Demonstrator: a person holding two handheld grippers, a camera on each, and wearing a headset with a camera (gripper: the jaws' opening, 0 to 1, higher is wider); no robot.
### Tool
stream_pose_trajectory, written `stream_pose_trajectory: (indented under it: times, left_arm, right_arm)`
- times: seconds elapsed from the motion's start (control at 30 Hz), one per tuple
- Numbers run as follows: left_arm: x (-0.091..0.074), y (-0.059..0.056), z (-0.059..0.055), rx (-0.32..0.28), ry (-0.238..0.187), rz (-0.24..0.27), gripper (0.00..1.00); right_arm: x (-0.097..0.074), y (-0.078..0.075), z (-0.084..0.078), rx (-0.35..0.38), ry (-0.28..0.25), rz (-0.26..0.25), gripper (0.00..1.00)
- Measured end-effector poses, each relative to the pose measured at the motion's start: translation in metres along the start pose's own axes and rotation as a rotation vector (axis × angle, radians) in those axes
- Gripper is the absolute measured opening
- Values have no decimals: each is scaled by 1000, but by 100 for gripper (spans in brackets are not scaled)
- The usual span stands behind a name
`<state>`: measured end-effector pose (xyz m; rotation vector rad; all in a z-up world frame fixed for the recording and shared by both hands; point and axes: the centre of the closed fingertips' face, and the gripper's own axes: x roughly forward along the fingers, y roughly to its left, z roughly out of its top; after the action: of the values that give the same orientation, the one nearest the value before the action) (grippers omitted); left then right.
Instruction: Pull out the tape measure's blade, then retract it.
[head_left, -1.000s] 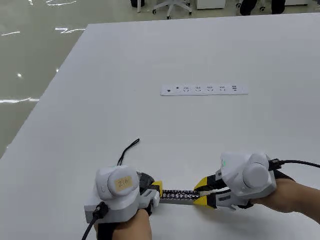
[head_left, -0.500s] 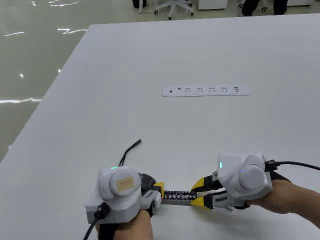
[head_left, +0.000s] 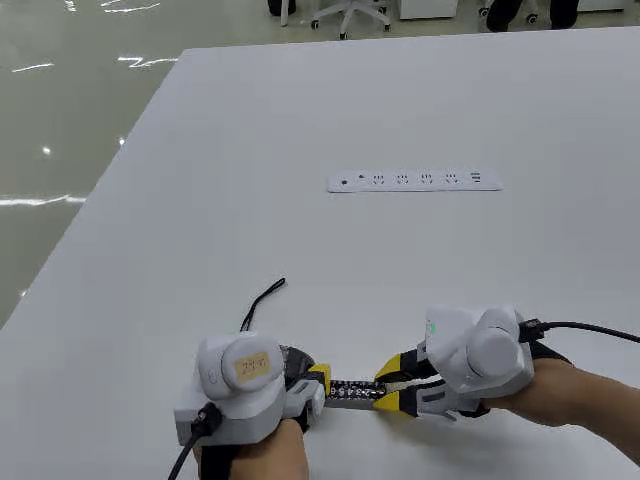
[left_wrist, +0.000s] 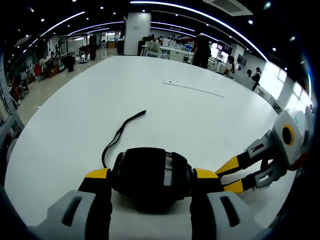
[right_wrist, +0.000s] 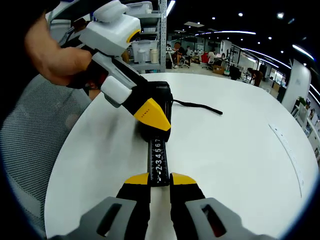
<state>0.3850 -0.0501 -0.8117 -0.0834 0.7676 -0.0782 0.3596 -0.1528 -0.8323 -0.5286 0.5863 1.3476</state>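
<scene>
- The tape measure (left_wrist: 150, 167) is a black case with a grey band. It rests on the white worktop (head_left: 400, 100), clamped between the jaws of the left gripper (left_wrist: 151, 176).
- Its blade (right_wrist: 158, 157), black with white numerals, is drawn out a short way, and the right gripper (right_wrist: 159, 179) pinches its end.
- Its black wrist strap (left_wrist: 120, 132) trails loose across the worktop.

We take this for a big open-plan office or lab floor: we work at a broad white table (head_left: 300, 140) with a white power strip (head_left: 414, 181) lying on it. Past its far edge, wheeled office chair bases (head_left: 345, 12) stand on a glossy pale floor (head_left: 60, 110). In the gripper views we see long ceiling light strips (left_wrist: 170, 4), a square pillar (left_wrist: 137, 32), people (left_wrist: 202, 47) among rows of desks, metal shelving (right_wrist: 150, 47) and a grey mesh chair back (right_wrist: 25, 150).
</scene>
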Motion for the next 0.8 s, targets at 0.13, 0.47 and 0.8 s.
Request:
stream_pose_trajectory:
  times: [0.13,0.47,0.8]
  left_arm:
    - [0,0,0,-1,1,0,59]
    - [0,1,0,-2,2,-3,59]
    - [0,1,0,-2,5,-4,59]
  right_arm:
    - [2,0,1,3,-1,0,14]
    - [6,1,5,4,-1,3,14]
    - [11,1,9,4,-3,0,14]
